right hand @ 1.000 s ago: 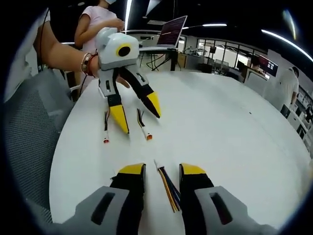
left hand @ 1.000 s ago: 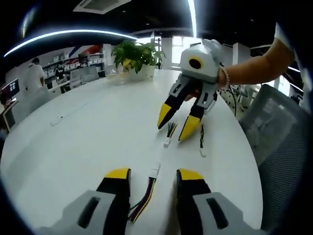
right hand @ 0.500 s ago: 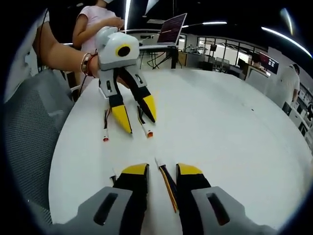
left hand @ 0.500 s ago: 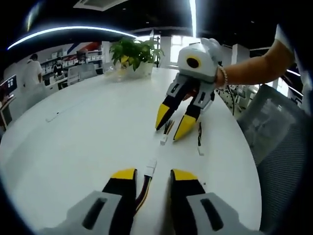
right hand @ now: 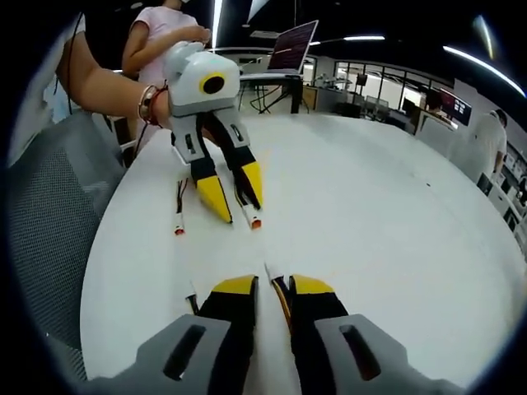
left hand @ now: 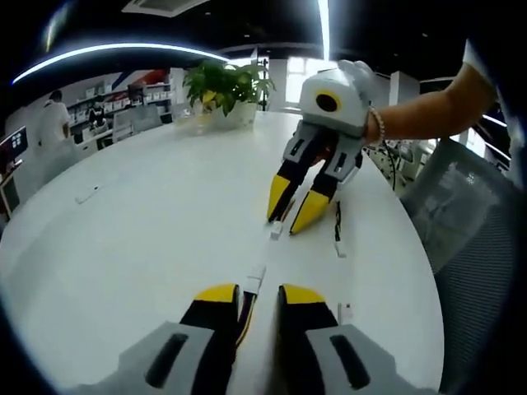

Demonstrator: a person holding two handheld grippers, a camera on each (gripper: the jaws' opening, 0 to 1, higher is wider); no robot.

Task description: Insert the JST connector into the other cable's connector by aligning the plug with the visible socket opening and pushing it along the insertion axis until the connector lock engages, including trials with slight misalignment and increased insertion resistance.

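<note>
On the white table (left hand: 140,206) a multicoloured cable ends in a white connector (left hand: 257,276), and its wires run back between the jaws of my left gripper (left hand: 259,290). Those jaws stand narrowed around the wires with a gap still left. Facing it, my right gripper (left hand: 294,206) straddles the second cable, whose white connector (left hand: 276,230) lies just past its yellow tips. In the right gripper view, my right gripper (right hand: 272,284) has its cable (right hand: 281,290) in a narrow gap, white connector tip (right hand: 268,270) ahead. The left gripper (right hand: 235,191) stands over the orange-tipped connector (right hand: 255,220).
A spare cable (left hand: 338,230) (right hand: 179,210) lies beside the working pair. A potted plant (left hand: 222,86) stands at the table's far end. Mesh office chairs (left hand: 469,214) (right hand: 49,214) sit at the near edge. A laptop (right hand: 290,53) and a person (right hand: 165,33) are beyond the table.
Both grippers' jaws have narrowed around their cables over the last second. Both grippers have shifted slightly along the cables; the connectors still lie apart on the table.
</note>
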